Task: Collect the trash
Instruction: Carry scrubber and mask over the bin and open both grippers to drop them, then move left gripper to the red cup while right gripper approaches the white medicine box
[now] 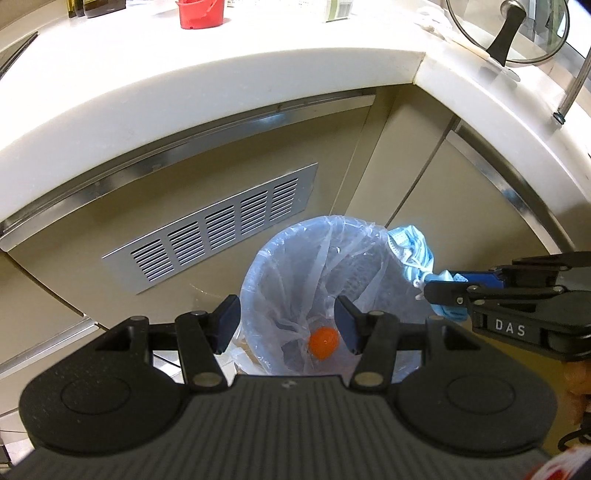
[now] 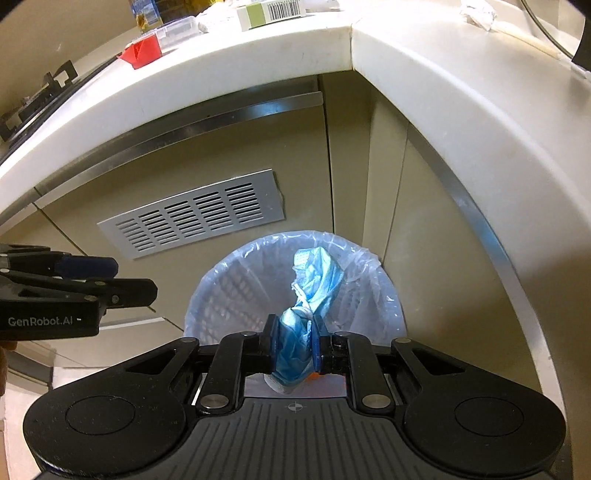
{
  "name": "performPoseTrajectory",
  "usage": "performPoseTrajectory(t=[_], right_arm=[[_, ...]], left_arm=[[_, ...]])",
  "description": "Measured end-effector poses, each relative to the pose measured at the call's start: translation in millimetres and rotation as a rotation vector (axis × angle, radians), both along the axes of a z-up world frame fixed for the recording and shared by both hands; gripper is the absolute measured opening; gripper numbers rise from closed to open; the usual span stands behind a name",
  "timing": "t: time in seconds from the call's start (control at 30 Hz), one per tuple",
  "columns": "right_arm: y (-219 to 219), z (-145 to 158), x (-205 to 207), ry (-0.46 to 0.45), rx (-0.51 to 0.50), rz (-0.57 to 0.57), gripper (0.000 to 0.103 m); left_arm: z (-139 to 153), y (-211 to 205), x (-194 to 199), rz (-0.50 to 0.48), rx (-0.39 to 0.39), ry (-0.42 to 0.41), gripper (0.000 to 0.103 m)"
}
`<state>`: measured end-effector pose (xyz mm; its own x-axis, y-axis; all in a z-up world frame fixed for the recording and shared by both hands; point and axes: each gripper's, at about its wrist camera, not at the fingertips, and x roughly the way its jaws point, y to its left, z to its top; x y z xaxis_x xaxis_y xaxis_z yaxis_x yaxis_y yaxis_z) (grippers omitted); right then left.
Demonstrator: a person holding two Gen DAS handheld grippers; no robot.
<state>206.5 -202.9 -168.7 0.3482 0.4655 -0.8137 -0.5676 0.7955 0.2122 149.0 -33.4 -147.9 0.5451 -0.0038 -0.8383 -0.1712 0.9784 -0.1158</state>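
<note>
Between the pads of the right tool, clenched tight: a crumpled blue face mask, bunched and hanging forward, with its white ear loops trailing loose. Directly beyond it, seen from the right wrist: the bin, a pale mesh basket on the floor, lined with a thin clear bag. Seen from the left wrist, though, the mask sits at the right edge of the bin's mouth rather than over the middle. So, best to carry the load further in over the opening before letting go, then lower a little so the mask drops inside the liner and not onto its folded rim. Worth parting the pads fully and pausing: soft fabric and elastic loops tend to cling to a pad or snag, so a small shake may be needed. Worth avoiding the liner itself, which is loose and easily dragged off the basket.

Beside it on the left: the left tool, released, jaws apart with nothing between them, hovering over the near side of the bin. Below it, already at the bottom of the bag: an orange ball-like scrap. Sensible to hold this tool clear of the mouth during the drop.

Further out: beige cabinet fronts with a metal vent grille, and above them the white worktop carrying a red tub and a glass lid.
</note>
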Motion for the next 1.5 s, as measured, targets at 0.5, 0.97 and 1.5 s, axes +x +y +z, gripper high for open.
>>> performPoseTrajectory(t=[0.5, 0.97, 1.5], right_arm=[[-7, 8, -2, 0.015, 0.034, -0.027, 0.069], [20, 98, 14, -0.140, 0.141, 0.028, 0.069], [39, 139, 103, -0.283, 0.175, 0.113, 0.072]], left_arm=[[14, 3, -3, 0.014, 0.011, -0.025, 0.052], [105, 27, 3, 0.110, 0.090, -0.236, 0.052], [127, 52, 60, 0.211, 0.190, -0.300, 0.061]])
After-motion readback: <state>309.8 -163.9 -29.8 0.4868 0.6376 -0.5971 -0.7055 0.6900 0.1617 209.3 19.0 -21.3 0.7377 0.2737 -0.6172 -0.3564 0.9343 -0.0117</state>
